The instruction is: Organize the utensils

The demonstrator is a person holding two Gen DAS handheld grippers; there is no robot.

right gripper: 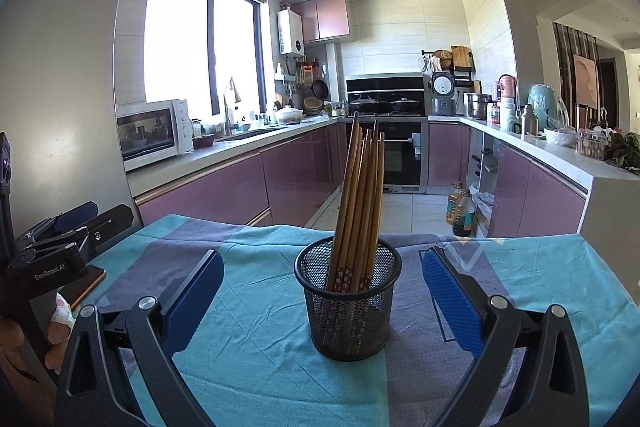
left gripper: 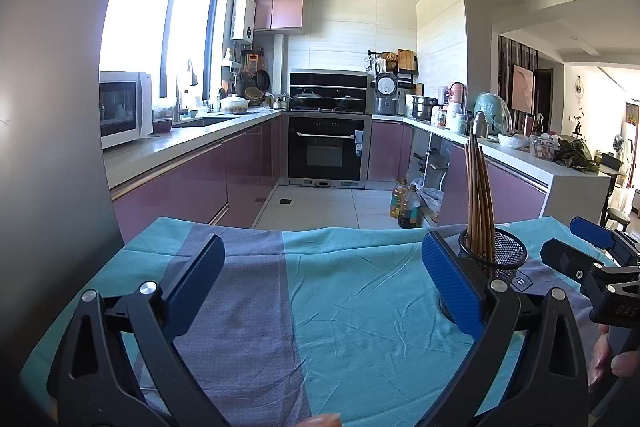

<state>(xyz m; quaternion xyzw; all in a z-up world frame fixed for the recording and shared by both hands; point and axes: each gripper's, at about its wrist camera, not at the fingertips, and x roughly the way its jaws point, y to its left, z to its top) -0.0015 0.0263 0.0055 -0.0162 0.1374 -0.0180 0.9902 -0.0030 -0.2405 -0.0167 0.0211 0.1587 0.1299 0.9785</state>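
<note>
Two tools hover over the desk (right gripper: 248, 359), which is draped in a teal and grey cloth (left gripper: 340, 307); the right tool (right gripper: 322, 297) is spread wide and grips nothing, its blue pads flanking the black mesh cup (right gripper: 347, 301) without touching it; a bundle of wooden chopsticks (right gripper: 360, 203) stands in the cup, leaning; the left tool (left gripper: 322, 275) gapes equally wide and empty, the cup just right of its right finger.

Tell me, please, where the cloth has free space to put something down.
Free: the cloth between the left hand-held gripper fingers, left of the mesh holder. Also free: the cloth right of the holder. Crowded: the holder with chopsticks, between the right hand-held gripper fingers.
</note>
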